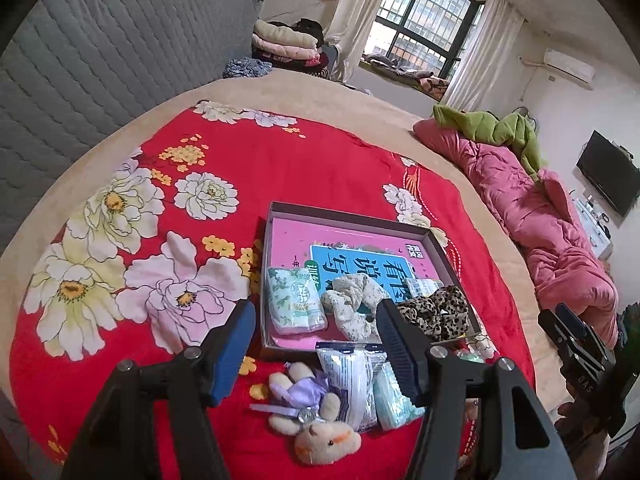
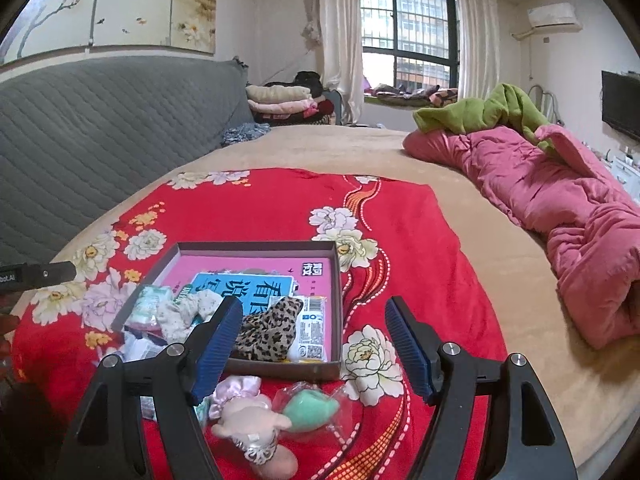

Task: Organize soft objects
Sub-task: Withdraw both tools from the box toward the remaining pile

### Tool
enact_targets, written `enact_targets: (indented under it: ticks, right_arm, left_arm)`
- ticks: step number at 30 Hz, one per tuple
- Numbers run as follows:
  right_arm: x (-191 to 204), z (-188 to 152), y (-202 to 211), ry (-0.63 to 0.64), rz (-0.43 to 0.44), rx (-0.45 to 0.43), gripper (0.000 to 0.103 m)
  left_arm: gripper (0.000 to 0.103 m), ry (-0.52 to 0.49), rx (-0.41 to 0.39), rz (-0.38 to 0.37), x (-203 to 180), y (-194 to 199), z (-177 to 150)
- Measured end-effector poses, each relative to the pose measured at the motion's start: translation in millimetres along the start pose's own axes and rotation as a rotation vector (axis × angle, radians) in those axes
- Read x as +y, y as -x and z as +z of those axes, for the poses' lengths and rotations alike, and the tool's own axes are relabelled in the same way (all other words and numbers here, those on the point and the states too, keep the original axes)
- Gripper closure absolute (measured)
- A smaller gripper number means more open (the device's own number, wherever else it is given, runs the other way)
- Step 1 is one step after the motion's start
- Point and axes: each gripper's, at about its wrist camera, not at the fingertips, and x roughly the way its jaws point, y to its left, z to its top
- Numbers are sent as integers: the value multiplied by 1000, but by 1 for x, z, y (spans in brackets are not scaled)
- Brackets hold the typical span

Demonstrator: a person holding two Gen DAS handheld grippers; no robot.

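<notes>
A shallow brown box (image 1: 280, 210) (image 2: 338, 320) with a pink book inside lies on the red floral blanket. In it are a green tissue pack (image 1: 294, 300), a pale floral scrunchie (image 1: 352, 300) and a leopard scrunchie (image 1: 438, 310) (image 2: 268, 330). In front of the box lie a plush bunny (image 1: 316, 420), a white packet (image 1: 350, 384) and a teal pack (image 1: 394, 396). My left gripper (image 1: 316, 340) is open and empty, above these. My right gripper (image 2: 312, 344) is open and empty, above a pink plush (image 2: 252, 424) and a wrapped green sponge (image 2: 310, 410).
The red floral blanket (image 1: 280, 160) covers a beige bed. A pink quilt (image 2: 560, 208) with a green cloth (image 2: 492, 112) lies at the right. A grey quilted headboard (image 2: 100, 120) is at the left. Folded clothes (image 2: 280, 102) are stacked beyond the bed.
</notes>
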Motion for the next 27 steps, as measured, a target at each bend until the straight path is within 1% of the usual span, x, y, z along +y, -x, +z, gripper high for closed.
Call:
enact_targets:
  ticks: [5,16,27]
  right_arm:
    - [7,-3,11,7,5,-7,28]
    - [12,-12,27,7,7,-4,28]
    - [16,-28,33,24,15,25,28]
  left_arm:
    - [40,2,-1,5,-1,11,-7]
    - [40,-35,1,14,-16,28,-22]
    - [40,-65,20,40,-24,31,-37]
